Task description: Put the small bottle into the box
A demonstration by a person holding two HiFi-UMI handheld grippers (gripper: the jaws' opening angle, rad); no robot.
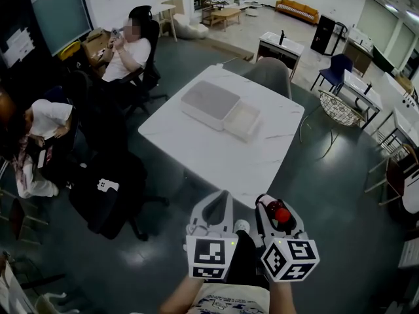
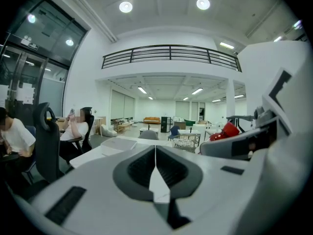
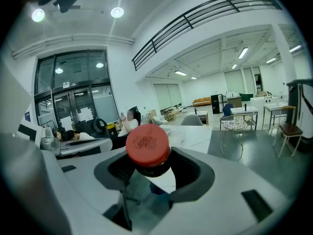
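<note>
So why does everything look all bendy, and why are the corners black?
Left gripper view: a wide-angle lens bows the balcony railing and blackens the corners; ceiling lights glare white. Right gripper view: same bending, and the red-capped small bottle looms big, being so close. Head view: the room curves around the white table; a mosaic patch covers a seated person.

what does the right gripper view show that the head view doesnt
Only the right gripper view: close up, the right gripper shut round the neck of the red-capped small bottle, plus a balcony railing overhead. Only the head view: the box seen from above, with one compartment open. Both: the bottle and the white table.
</note>
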